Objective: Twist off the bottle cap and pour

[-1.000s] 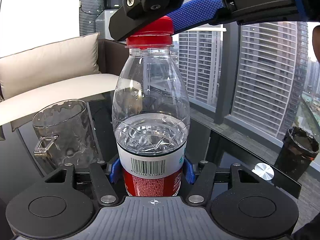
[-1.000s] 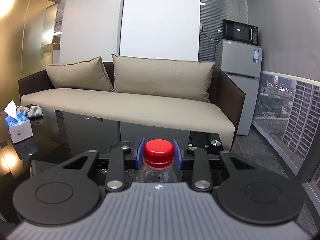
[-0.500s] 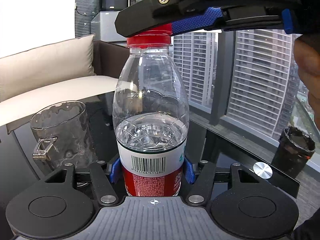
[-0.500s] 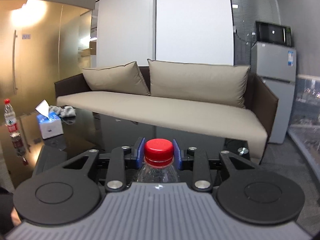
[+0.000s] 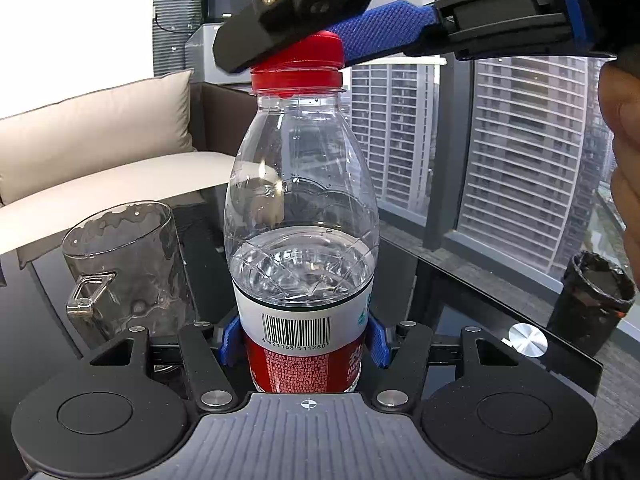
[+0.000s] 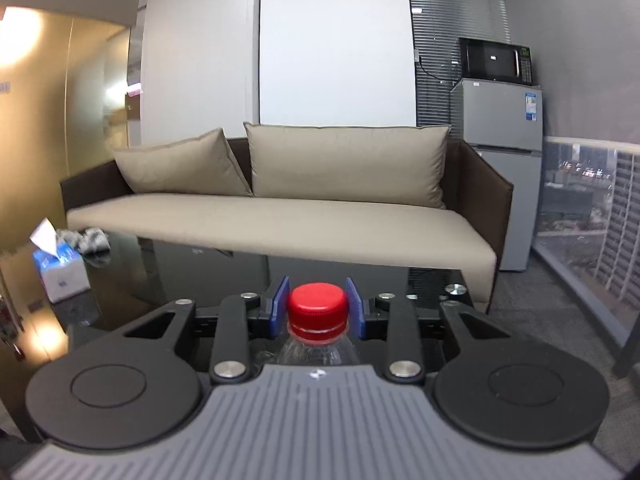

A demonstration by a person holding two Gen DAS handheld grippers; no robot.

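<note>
bottle upright ctr, mug at 9 o'clock | L gripper clamps label band | R gripper pinches cap | thin wet plastic, ~half full: light, crushable, slippy; hold low, ribbed cap

One clear plastic water bottle with a red-and-white label stands here, and it carries one red screw cap. One clear dimpled glass mug with a square handle is on the one dark glass table. There is one black cylindrical bin, one white-and-blue tissue box, one beige sofa with a dark brown frame bearing two beige cushions, one grey fridge and one black microwave.
</note>
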